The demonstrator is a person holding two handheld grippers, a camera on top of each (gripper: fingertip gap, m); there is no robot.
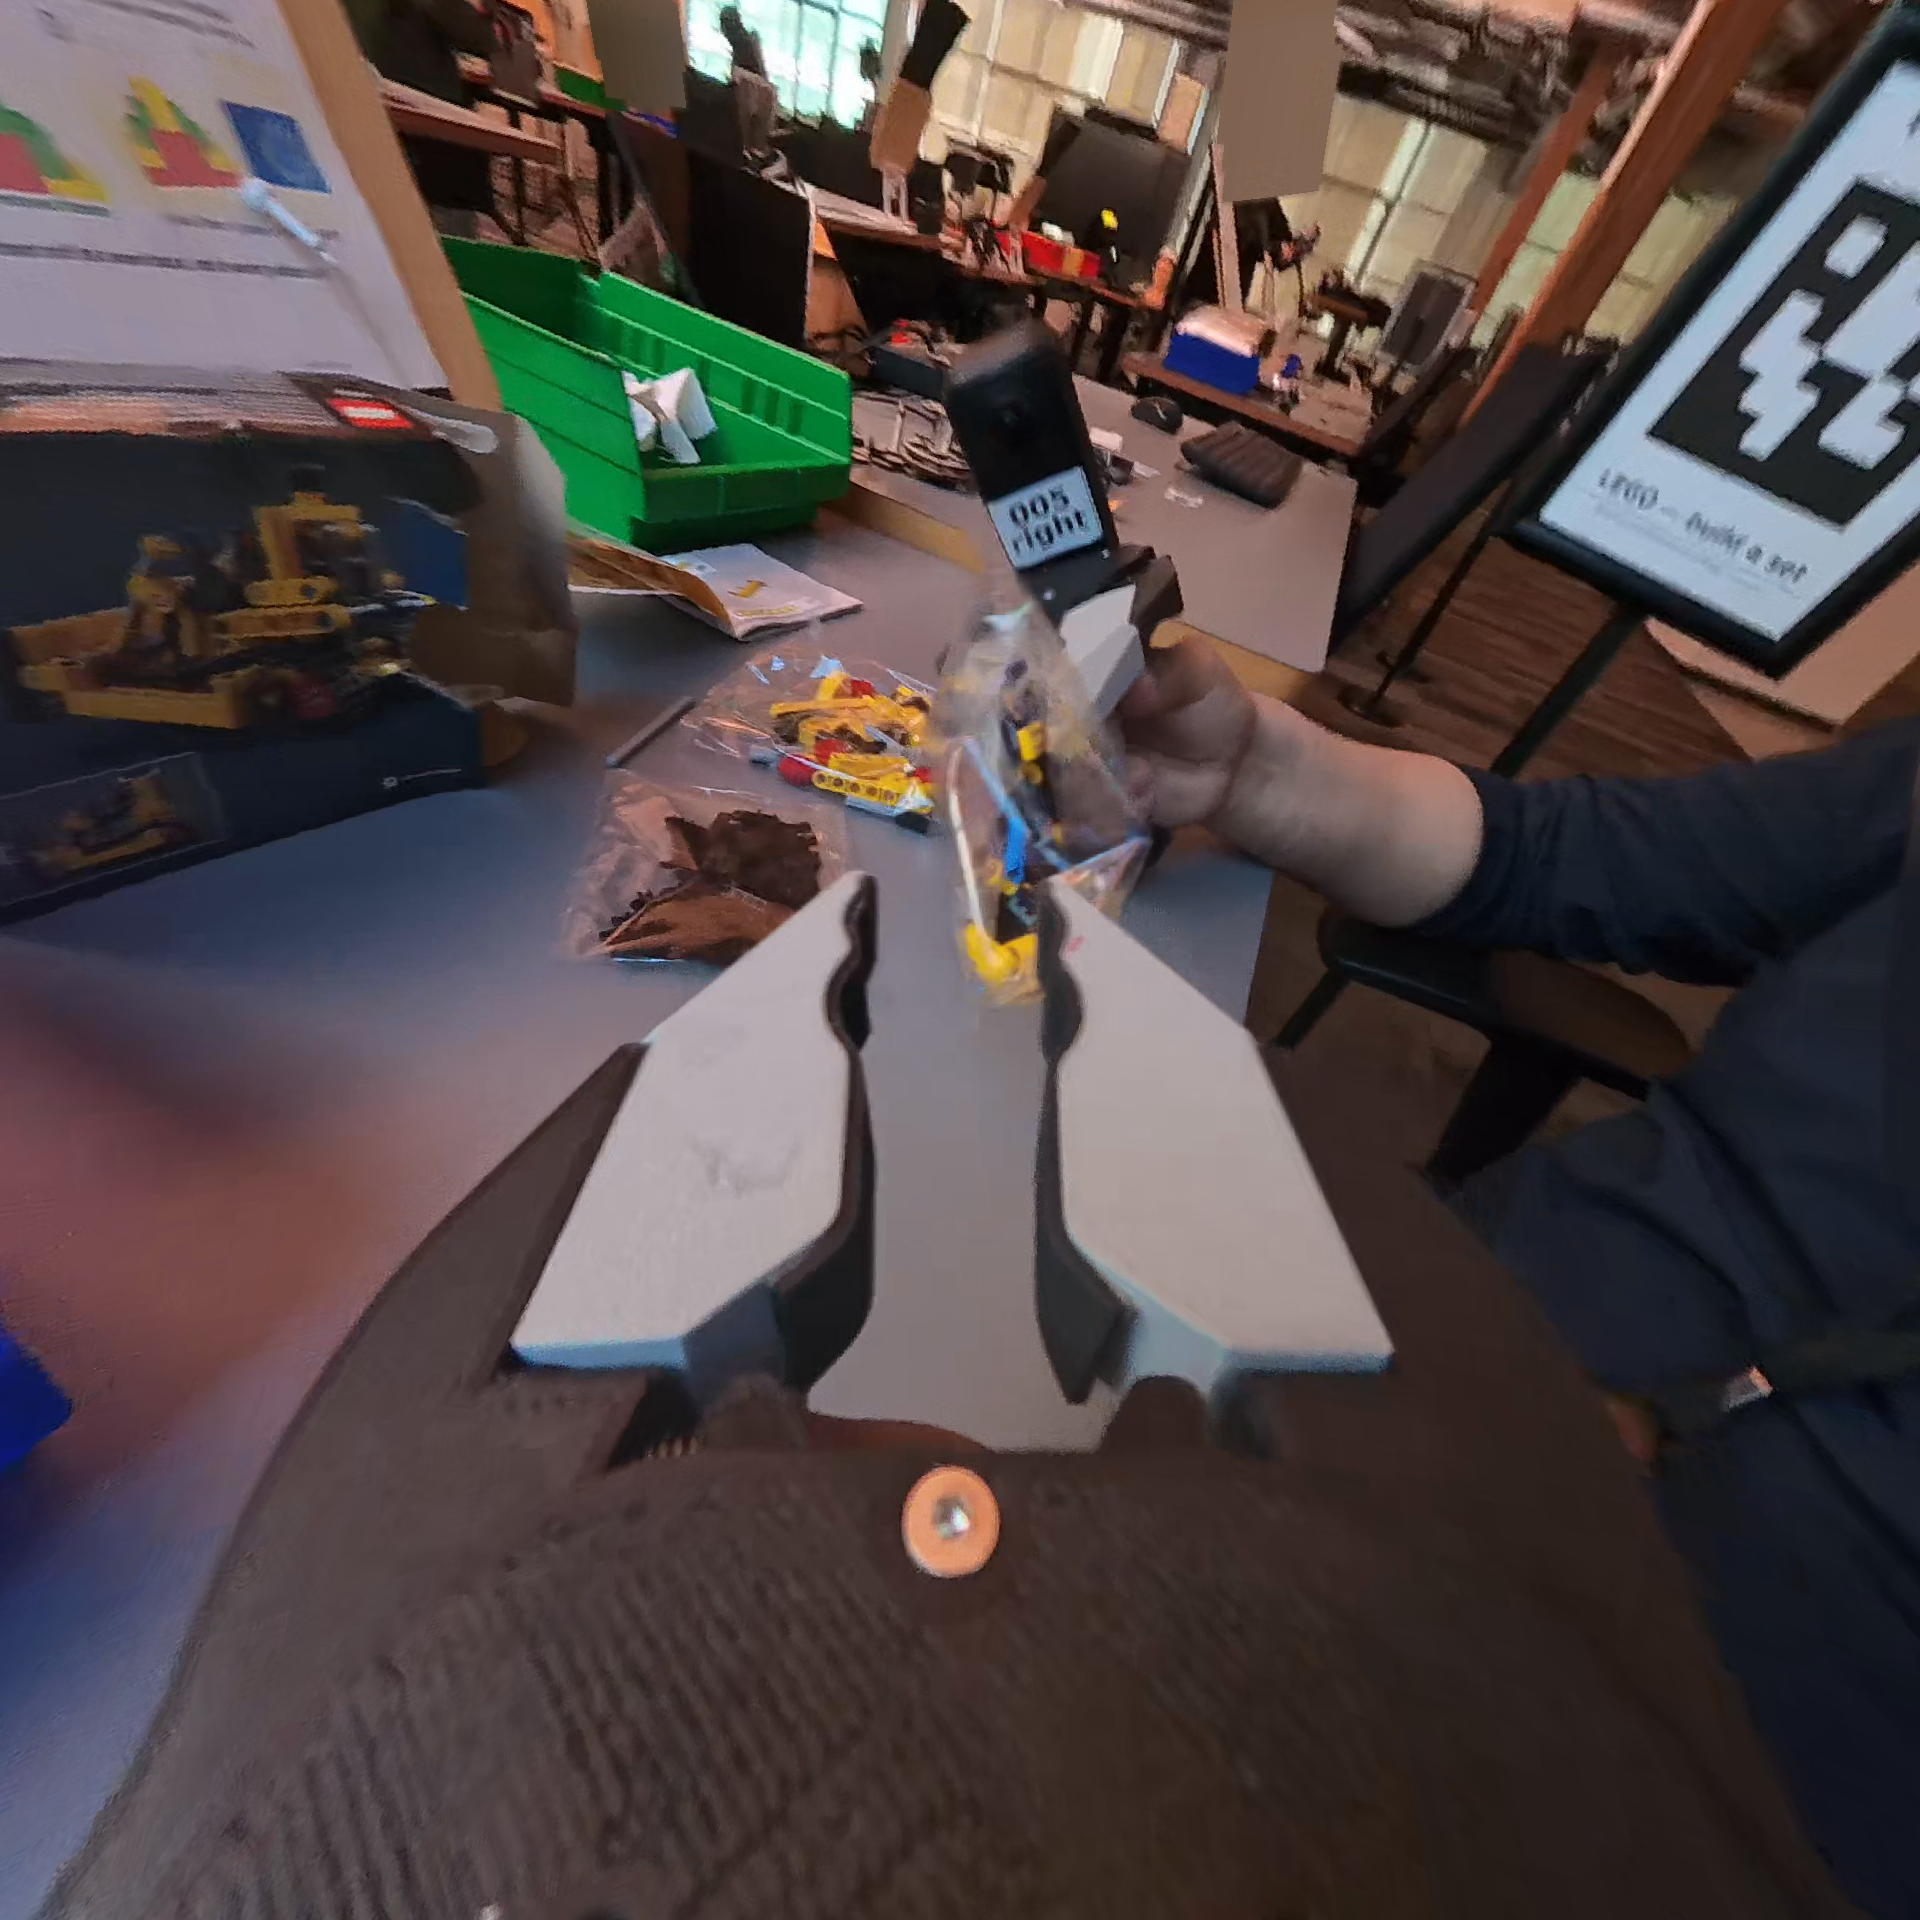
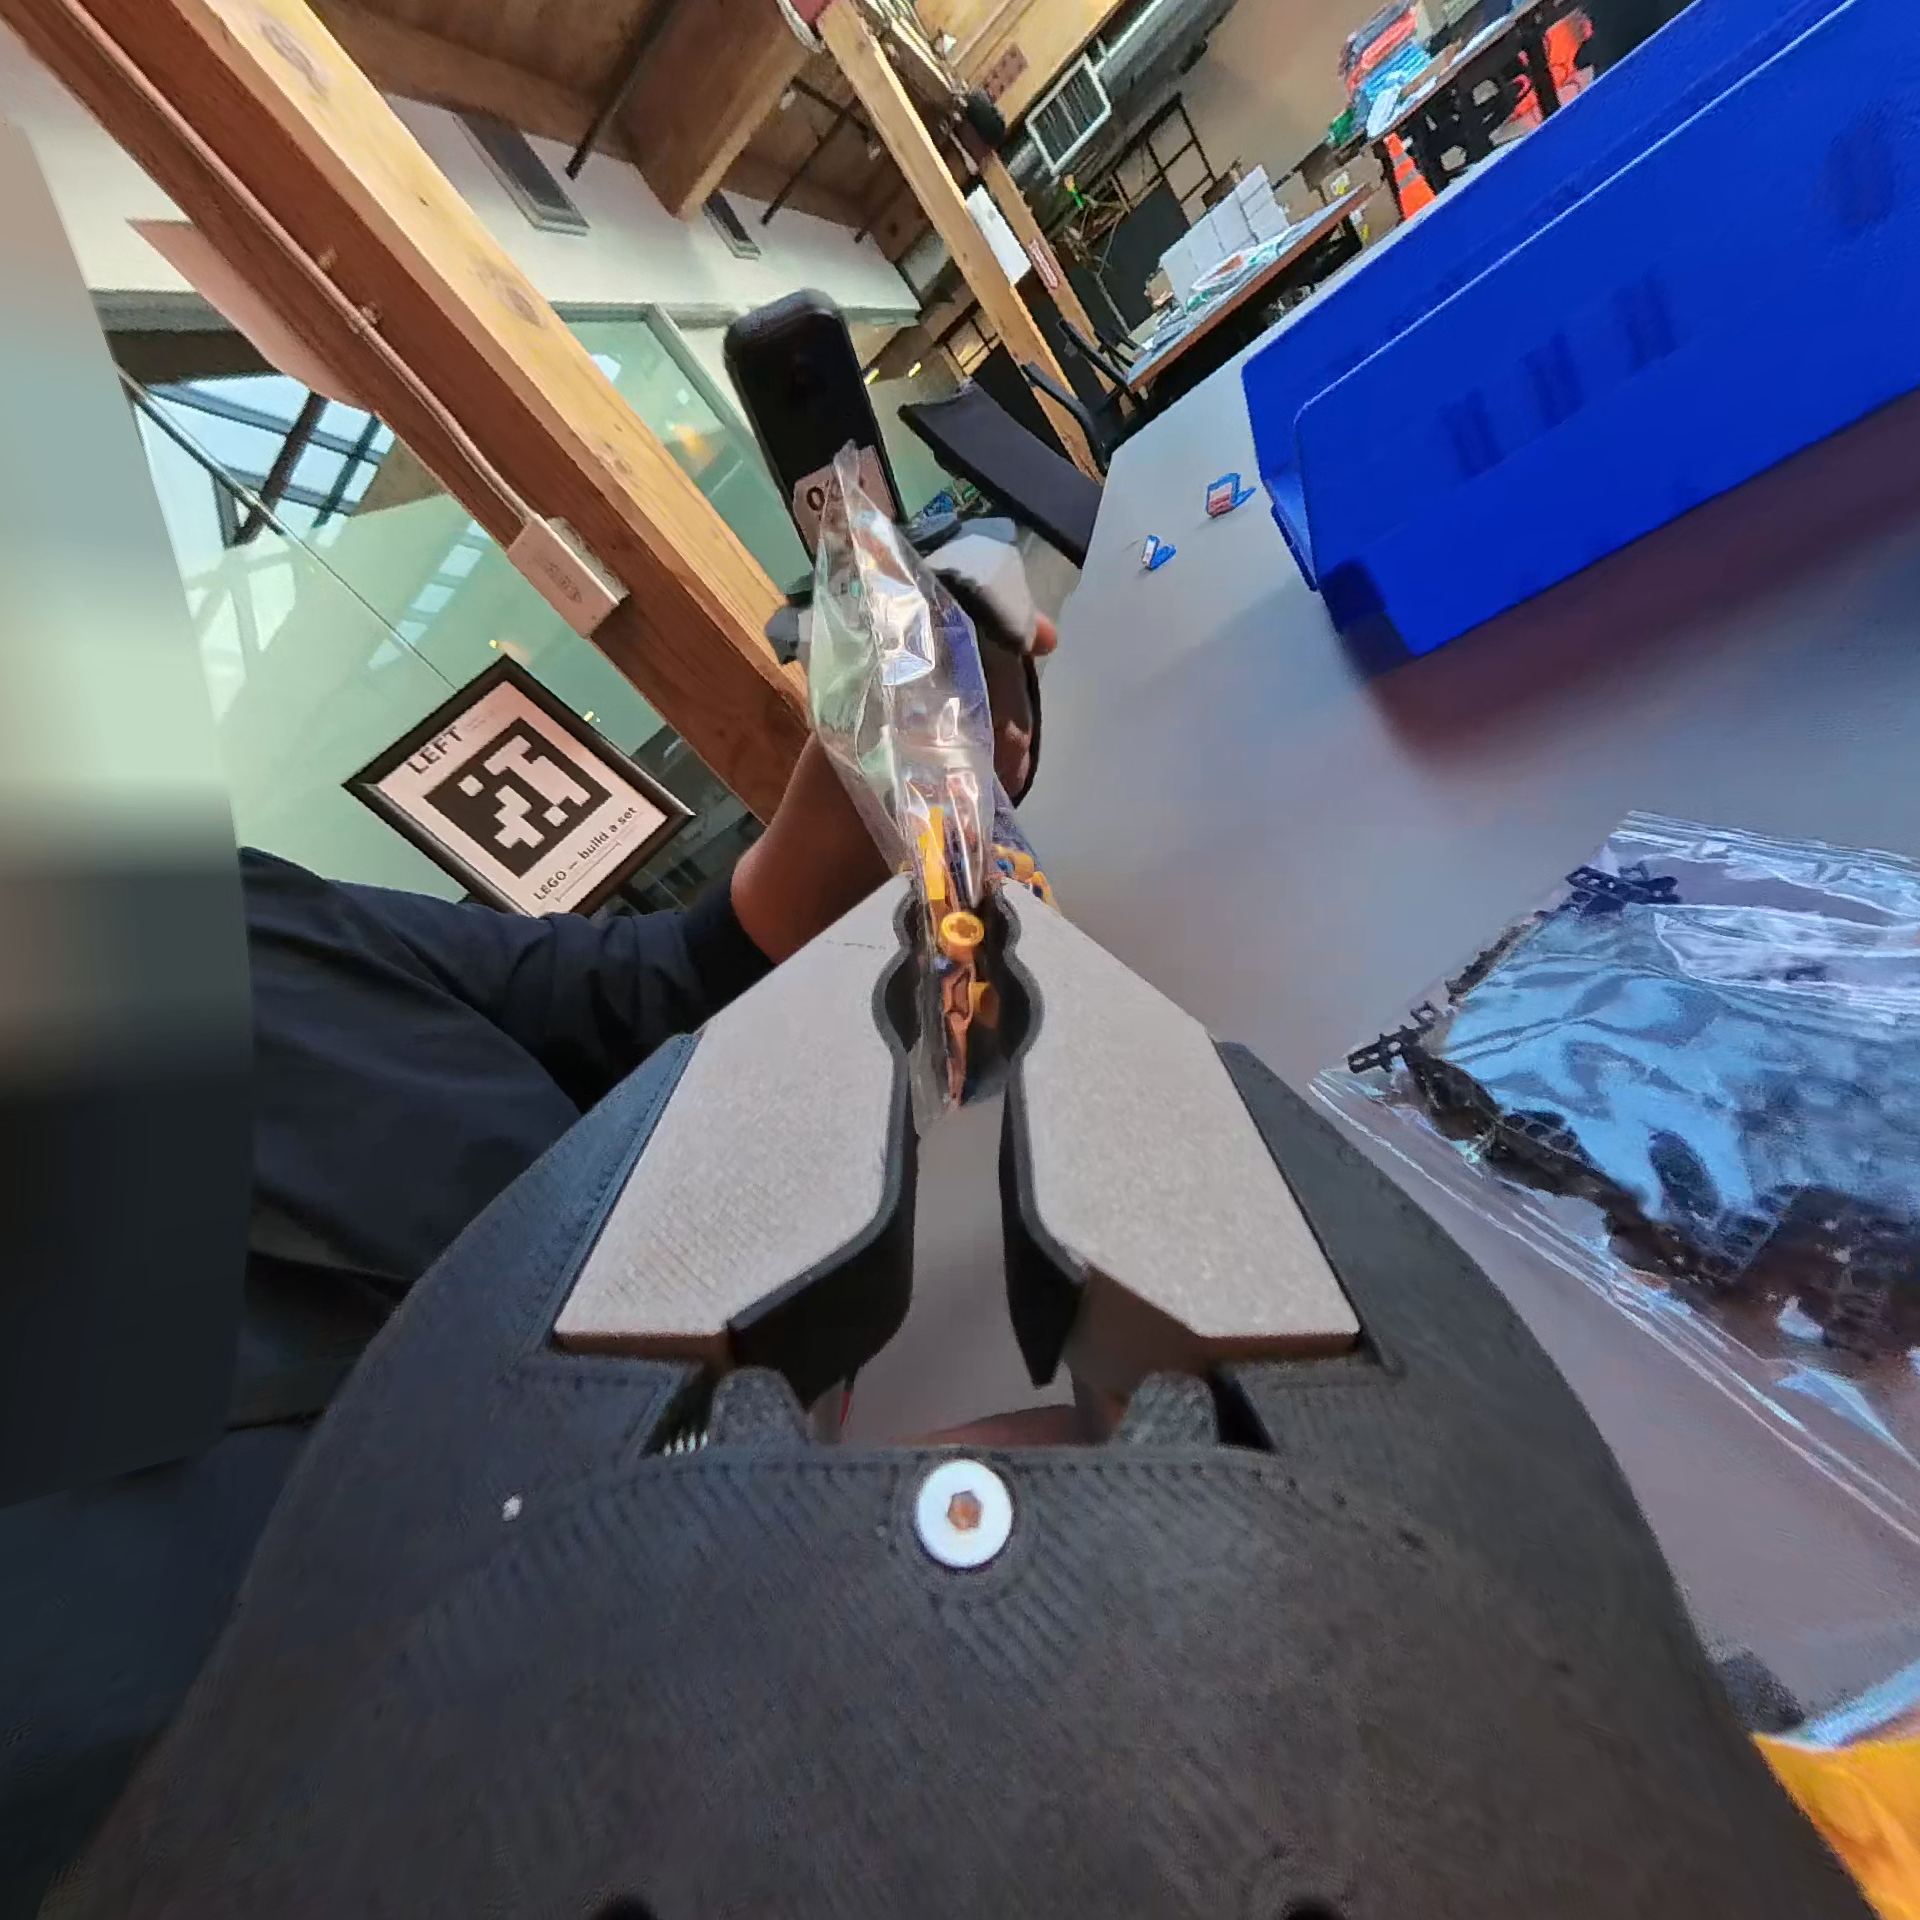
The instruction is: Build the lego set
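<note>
The right gripper (image 2: 961,914) pinches one end of a clear bag (image 2: 904,717) of bricks, held up over the table (image 2: 1299,810), likely so it can be torn open. The left gripper (image 1: 956,914) has its fingers spread, the bag's other end just beside one fingertip. Both point toward each other.

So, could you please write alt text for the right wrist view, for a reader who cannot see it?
The right hand-held gripper pinches one end of a clear bag of yellow and blue Lego pieces, held in the air. The left hand-held gripper sits behind the bag. On the grey table lie a bag of black pieces and a blue bin.
</note>
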